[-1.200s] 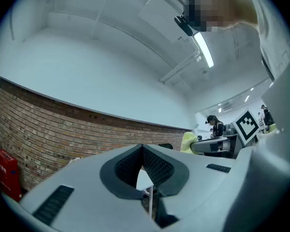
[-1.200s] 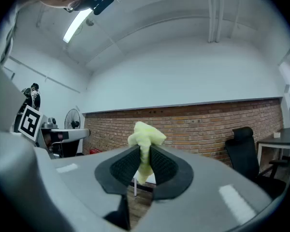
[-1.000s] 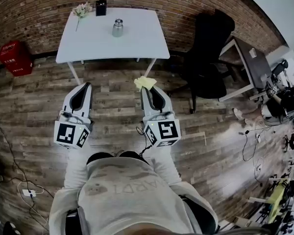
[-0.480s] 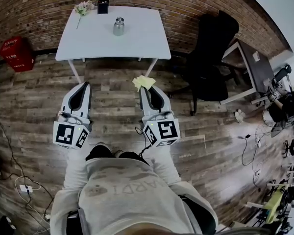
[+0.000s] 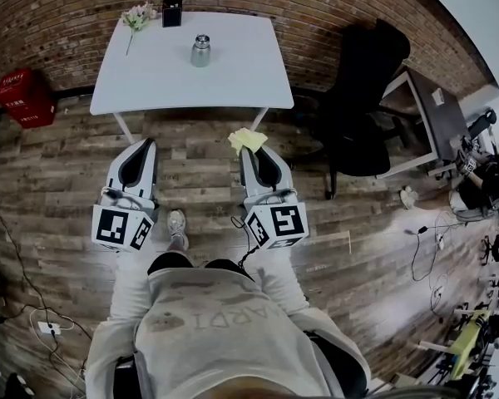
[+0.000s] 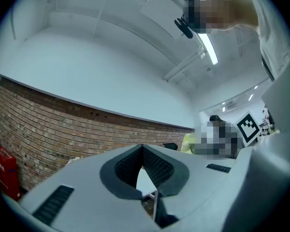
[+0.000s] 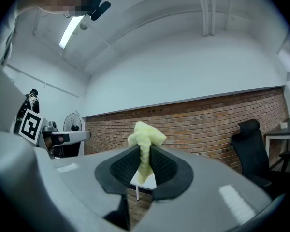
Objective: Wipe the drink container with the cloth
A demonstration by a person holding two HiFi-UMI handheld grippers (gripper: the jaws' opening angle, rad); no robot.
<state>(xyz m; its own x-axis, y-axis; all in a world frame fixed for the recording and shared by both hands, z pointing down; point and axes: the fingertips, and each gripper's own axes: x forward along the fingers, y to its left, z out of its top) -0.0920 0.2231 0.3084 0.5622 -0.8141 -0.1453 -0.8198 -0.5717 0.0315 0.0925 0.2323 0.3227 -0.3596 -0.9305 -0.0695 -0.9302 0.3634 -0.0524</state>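
The right gripper (image 5: 251,150) is clamped on the yellow cloth (image 5: 247,140). The left gripper (image 5: 139,145) has its jaws together, holding nothing. The drink container (image 5: 200,50) stands upright on the white table (image 5: 241,77) — well apart from both.

A grey shoe (image 5: 176,229) has come into the head view. It stands on the floor (image 5: 200,181) at 3 o'clock from the back end of the left gripper (image 5: 140,146), just beside it, toe pointing to 12 o'clock. The table (image 5: 233,81) now looks slightly larger than a second ago.
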